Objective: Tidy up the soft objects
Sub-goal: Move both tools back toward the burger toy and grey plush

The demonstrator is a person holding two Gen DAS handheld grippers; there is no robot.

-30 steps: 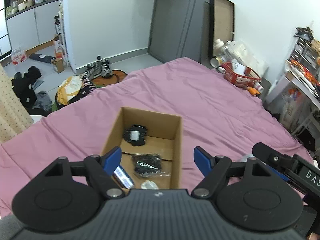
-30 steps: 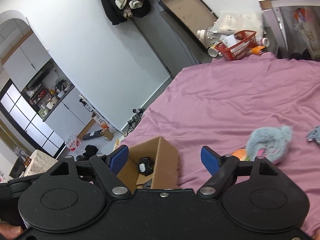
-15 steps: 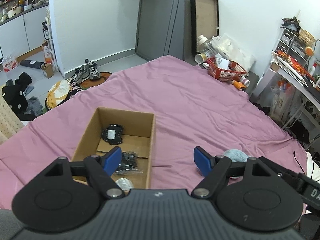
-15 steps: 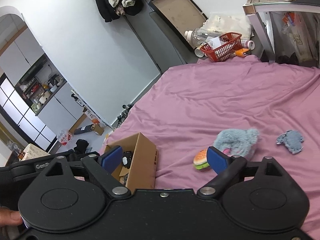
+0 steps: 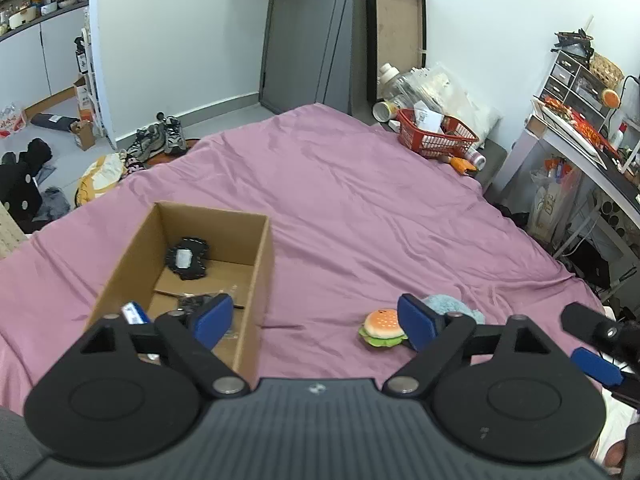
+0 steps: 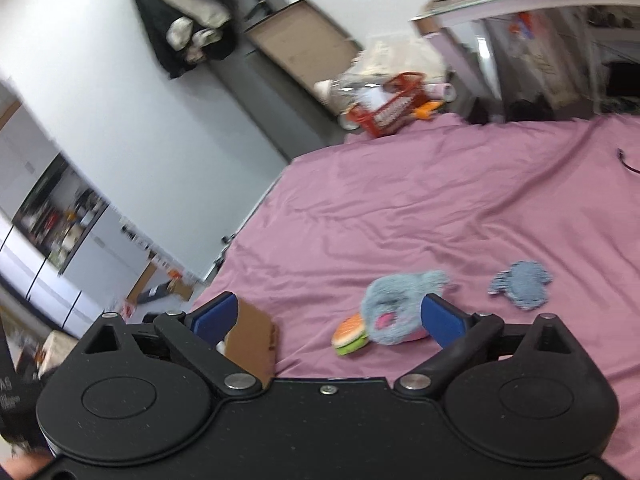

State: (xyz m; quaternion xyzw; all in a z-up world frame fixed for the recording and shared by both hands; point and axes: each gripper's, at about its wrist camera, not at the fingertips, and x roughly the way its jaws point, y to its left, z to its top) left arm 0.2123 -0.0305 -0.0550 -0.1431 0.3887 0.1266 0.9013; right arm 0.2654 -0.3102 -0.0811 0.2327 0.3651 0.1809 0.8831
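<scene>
An open cardboard box [image 5: 262,248] stands on the purple bedsheet [image 5: 360,208] with dark soft items [image 5: 187,258] inside. A burger plush [image 5: 382,327] and a grey-blue fluffy plush [image 5: 450,305] lie right of the box. My left gripper [image 5: 316,318] is open and empty, above the box's right wall. My right gripper [image 6: 330,316] is open and empty, just short of the fluffy plush [image 6: 394,306] and burger plush [image 6: 351,337]. A small grey-blue soft piece [image 6: 520,284] lies further right. The box corner [image 6: 252,340] shows at the left.
A red basket [image 5: 436,136] and bottles stand at the bed's far corner. A white desk [image 5: 580,148] with clutter runs along the right. Shoes [image 5: 160,142] and bags lie on the floor beyond the bed's left side. A dark cable [image 6: 628,164] lies on the sheet.
Both grippers have swung right, away from the box. The burger and fluffy plush have come into the left view and now sit between the right gripper's fingers' line.
</scene>
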